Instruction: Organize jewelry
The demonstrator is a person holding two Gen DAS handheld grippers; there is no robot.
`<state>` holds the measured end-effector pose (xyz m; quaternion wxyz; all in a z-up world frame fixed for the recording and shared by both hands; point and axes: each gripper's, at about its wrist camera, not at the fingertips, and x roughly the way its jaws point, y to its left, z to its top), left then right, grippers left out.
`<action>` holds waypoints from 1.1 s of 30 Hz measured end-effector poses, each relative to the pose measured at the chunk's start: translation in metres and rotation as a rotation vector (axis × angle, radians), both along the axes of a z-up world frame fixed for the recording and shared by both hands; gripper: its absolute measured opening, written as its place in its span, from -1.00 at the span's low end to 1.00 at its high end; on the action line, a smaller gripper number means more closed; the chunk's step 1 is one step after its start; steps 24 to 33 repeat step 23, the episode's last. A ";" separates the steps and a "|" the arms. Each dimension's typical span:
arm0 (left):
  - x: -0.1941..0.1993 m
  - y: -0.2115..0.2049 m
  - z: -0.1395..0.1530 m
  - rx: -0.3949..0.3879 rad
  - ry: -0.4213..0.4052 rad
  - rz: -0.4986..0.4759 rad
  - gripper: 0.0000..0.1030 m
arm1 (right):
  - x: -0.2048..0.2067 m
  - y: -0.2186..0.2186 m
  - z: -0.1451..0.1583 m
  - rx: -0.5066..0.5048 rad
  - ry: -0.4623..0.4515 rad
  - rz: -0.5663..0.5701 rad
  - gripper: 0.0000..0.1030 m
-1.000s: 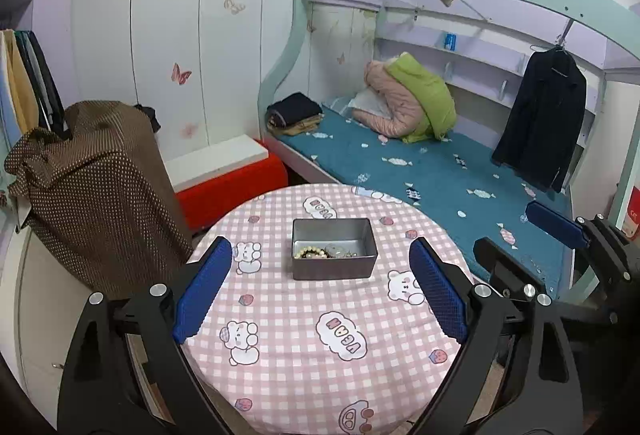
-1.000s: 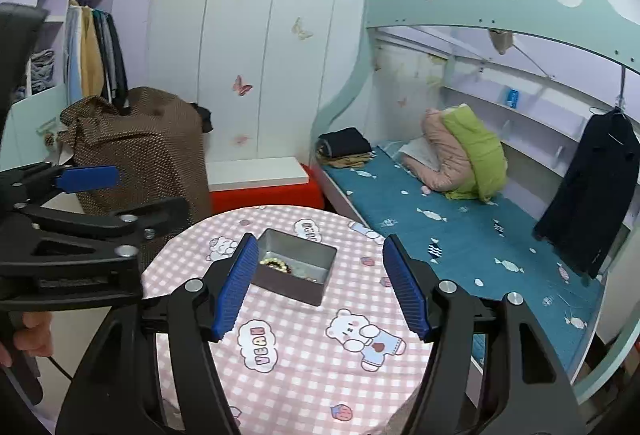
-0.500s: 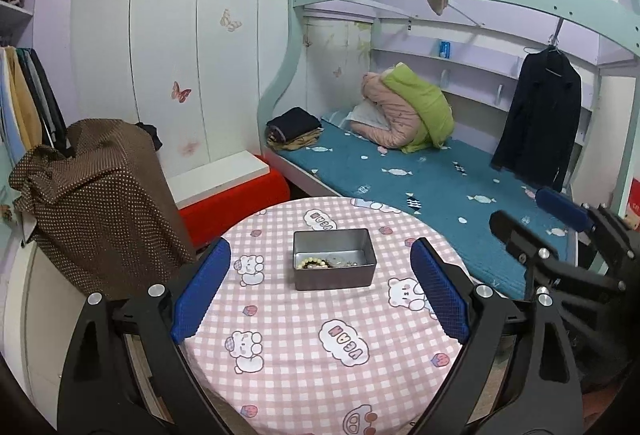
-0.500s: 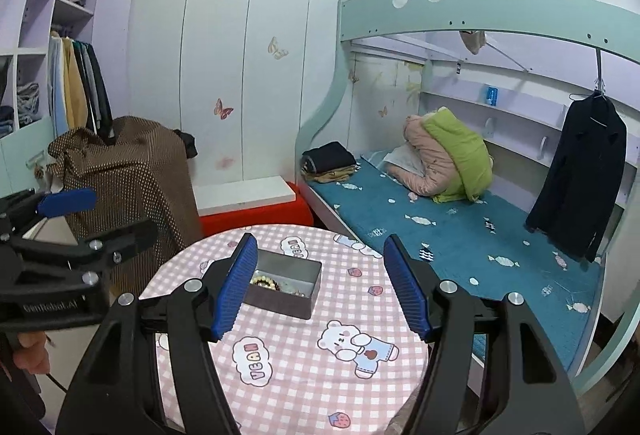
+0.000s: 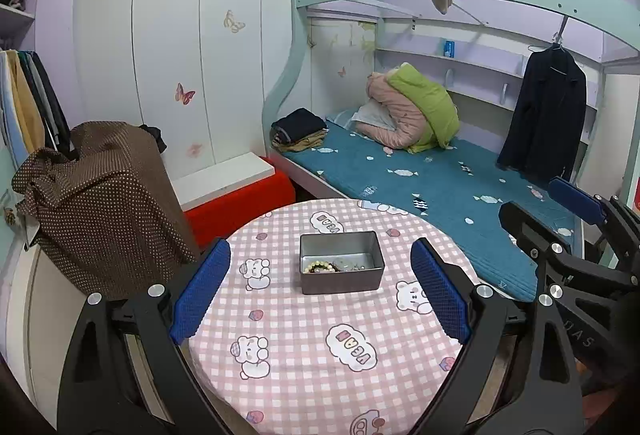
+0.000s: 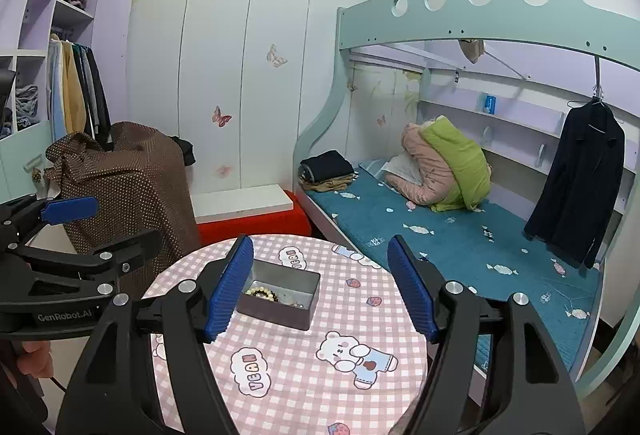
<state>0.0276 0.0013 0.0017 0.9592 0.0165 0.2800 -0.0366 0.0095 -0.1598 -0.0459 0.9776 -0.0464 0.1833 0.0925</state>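
A grey metal tin [image 5: 341, 262] stands near the middle of the round table [image 5: 320, 355] under its pink checked cloth; inside the tin lie a beaded bracelet [image 5: 319, 267] and a few smaller pieces beside it, too small to name; no jewelry shows on the cloth around the tin. The left tongs [image 5: 320, 295] hang wide and hold nothing, well short of the tin; the right tongs [image 6: 320, 287] likewise gape with nothing between them, the tin just beyond their left finger. This fits either jewelry gathered into the tin or jewelry waiting there to be sorted out; one moment cannot settle which.
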 end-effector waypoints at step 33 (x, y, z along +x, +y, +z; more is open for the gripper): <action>0.035 0.012 -0.010 -0.008 0.052 0.008 0.78 | 0.022 0.006 -0.001 0.000 0.006 -0.005 0.45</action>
